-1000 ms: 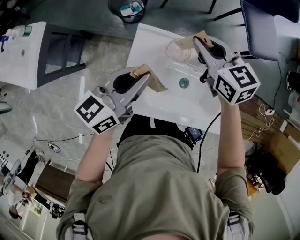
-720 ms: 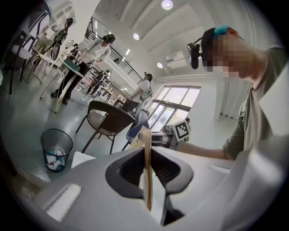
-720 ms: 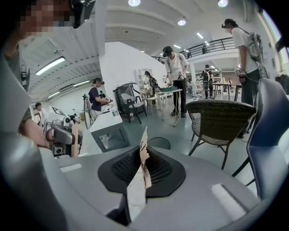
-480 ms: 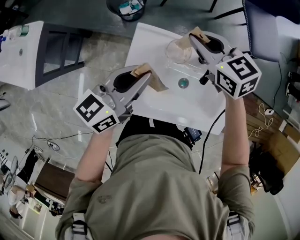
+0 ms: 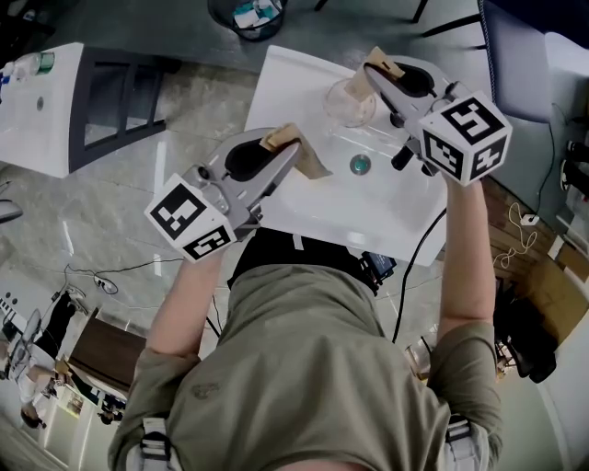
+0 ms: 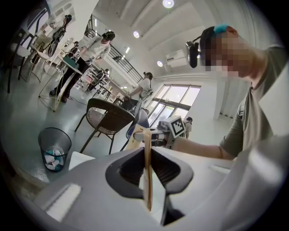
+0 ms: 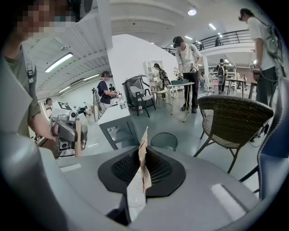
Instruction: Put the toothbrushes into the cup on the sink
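A clear cup point(image 5: 344, 103) stands on the white sink point(image 5: 368, 204), beyond the drain point(image 5: 361, 164). My right gripper point(image 5: 375, 72) hangs over the cup's right rim, shut on a flat tan and white toothbrush packet point(image 5: 383, 63). That packet point(image 7: 137, 191) stands edge-on between the right gripper's point(image 7: 142, 159) dark pads. My left gripper point(image 5: 287, 152) hovers over the sink's near left edge. It is shut on a second tan toothbrush packet point(image 5: 311, 166). In the left gripper view this packet point(image 6: 147, 173) is a thin upright strip in my left gripper point(image 6: 147, 153).
A mesh bin point(image 5: 248, 18) stands on the floor beyond the sink. A white cabinet with a dark frame point(image 5: 87, 101) is to the left, and a chair point(image 5: 525, 55) and cables point(image 5: 520, 230) are to the right. Other people and wicker chairs point(image 7: 230, 119) fill the room behind.
My right gripper has moved a little further from me, toward the cup, and tipped downward with its packet. The left gripper has kept still.
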A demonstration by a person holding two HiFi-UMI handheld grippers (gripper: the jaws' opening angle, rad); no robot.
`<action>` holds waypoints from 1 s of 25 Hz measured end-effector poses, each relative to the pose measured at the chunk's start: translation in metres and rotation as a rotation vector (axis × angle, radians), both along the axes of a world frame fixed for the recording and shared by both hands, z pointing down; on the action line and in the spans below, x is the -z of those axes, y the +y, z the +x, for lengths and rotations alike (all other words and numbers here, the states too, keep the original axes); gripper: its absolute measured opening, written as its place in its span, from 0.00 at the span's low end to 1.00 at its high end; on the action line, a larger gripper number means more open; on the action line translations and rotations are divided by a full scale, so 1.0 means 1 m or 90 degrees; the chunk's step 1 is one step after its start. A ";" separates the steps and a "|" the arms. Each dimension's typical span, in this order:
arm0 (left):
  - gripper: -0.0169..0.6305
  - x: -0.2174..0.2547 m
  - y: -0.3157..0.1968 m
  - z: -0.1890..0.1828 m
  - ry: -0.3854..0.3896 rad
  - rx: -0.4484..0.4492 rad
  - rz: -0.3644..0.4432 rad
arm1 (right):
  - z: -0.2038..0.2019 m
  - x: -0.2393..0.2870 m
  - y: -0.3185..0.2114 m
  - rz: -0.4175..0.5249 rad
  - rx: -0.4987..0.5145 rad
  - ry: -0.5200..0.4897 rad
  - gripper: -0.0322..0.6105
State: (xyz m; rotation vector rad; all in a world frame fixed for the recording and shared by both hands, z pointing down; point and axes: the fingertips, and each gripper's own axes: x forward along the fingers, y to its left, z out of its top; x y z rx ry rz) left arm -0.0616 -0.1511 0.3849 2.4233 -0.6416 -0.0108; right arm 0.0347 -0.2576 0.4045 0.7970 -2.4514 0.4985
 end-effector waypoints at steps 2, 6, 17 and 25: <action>0.10 -0.001 0.000 0.002 -0.001 -0.001 0.000 | 0.000 -0.001 -0.001 -0.002 0.003 0.000 0.12; 0.10 -0.001 -0.001 0.004 -0.001 0.000 -0.001 | 0.000 -0.003 -0.002 -0.010 0.015 0.003 0.12; 0.10 0.001 -0.002 0.001 0.003 0.003 -0.001 | -0.002 -0.013 0.001 -0.033 0.042 0.042 0.12; 0.10 0.004 0.002 -0.001 0.004 0.002 0.004 | 0.002 -0.015 0.004 -0.034 0.039 0.065 0.12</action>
